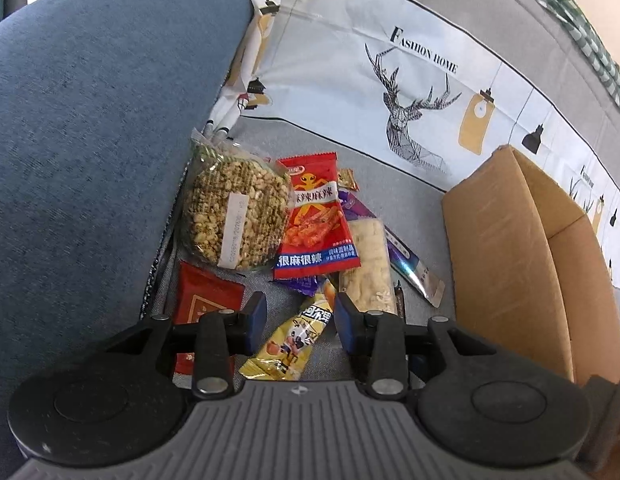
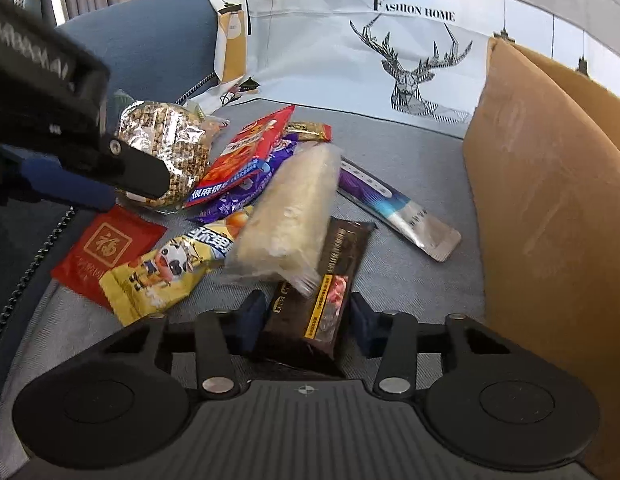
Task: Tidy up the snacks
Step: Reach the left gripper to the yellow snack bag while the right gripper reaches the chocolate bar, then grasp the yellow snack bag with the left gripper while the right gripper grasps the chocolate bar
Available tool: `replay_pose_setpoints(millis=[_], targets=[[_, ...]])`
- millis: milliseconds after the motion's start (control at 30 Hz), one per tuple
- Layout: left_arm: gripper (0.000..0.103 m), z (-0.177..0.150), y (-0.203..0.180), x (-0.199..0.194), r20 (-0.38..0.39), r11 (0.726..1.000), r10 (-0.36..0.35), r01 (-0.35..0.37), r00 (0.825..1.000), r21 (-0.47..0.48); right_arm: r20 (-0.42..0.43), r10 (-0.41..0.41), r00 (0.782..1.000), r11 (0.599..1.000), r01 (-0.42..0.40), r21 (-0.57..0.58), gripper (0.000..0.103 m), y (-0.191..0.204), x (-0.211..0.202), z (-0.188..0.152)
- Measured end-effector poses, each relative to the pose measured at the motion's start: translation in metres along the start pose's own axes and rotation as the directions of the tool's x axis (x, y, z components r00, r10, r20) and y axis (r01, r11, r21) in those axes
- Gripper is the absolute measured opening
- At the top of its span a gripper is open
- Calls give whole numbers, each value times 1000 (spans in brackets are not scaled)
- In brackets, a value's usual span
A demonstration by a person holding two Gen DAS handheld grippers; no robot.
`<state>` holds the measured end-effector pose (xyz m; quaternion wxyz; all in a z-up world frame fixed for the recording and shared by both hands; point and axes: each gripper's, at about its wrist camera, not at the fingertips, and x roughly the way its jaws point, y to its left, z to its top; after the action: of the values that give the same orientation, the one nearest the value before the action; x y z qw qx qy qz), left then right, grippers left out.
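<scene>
A dark brown snack bar (image 2: 324, 300) lies between the right gripper (image 2: 305, 318)'s spread fingers, seemingly untouched. The left gripper (image 1: 299, 316) gapes over a yellow packet (image 1: 289, 344) beside the cardboard box (image 1: 510, 264).

A grey woven fabric sofa seat (image 2: 410, 276) carries a heap of snack packets. Directly on it lie a flat red packet (image 2: 105, 248), a purple-and-silver sachet (image 2: 398, 208) and an open brown cardboard box (image 2: 550, 216).
</scene>
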<state>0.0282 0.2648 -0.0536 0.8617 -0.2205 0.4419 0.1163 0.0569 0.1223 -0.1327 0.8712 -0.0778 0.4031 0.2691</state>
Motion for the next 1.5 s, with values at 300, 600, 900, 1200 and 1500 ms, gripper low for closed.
replay_pose_setpoints(millis=[300,600,900,1200,1500], targets=[[48,-1,4,7,-25,1000,-6,6,1000,-7,-37,-21,999,998,23,52,41,-11,-38,-15],[55,-9,-5,23,-76,998,21,-16,997,61,-20,-51,998,999,52,16,70,-11,-33,-21],[55,-21,-13,53,-133,994,52,-39,990,101,-65,-25,998,998,29,52,67,-16,-21,-22],[16,-17,-19,38,-107,993,7,5,994,116,-37,13,999,996,-9,87,41,-20,-23,-18],[17,-16,-20,27,-118,995,17,-5,993,101,7,-2,1000,997,1,77,41,-18,-30,-13]])
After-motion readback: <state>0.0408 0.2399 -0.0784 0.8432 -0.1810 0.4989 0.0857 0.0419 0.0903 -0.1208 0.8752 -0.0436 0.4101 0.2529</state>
